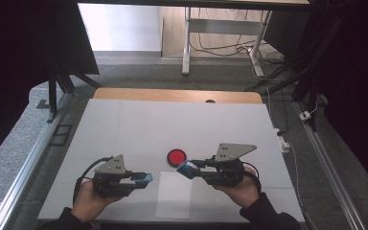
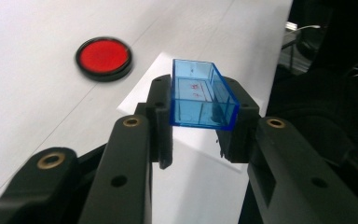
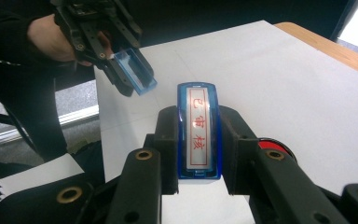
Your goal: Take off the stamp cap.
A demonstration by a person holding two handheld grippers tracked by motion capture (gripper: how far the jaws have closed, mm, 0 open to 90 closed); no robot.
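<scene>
My left gripper (image 1: 142,179) (image 2: 200,100) is shut on a clear blue open box-shaped cap (image 2: 204,88) (image 1: 146,178), held above the table's near left part. My right gripper (image 1: 189,169) (image 3: 199,119) is shut on a blue stamp (image 3: 199,140) (image 1: 186,168) whose white label bears red characters. The stamp points left, toward the cap. The right gripper view has the left gripper (image 3: 121,70) with the cap (image 3: 137,70) farther off. A round red ink pad (image 1: 177,156) (image 2: 104,58) in a black rim lies on the table between and just beyond the two grippers. A white paper sheet (image 1: 174,196) (image 2: 142,100) lies below them.
A white mat (image 1: 172,124) covers the table, with a wooden edge (image 1: 172,94) at the back. Metal rails (image 1: 24,167) run along both sides. Desk legs and cables (image 1: 249,52) stand on the floor beyond. A paper stack (image 3: 37,178) lies off the table's edge.
</scene>
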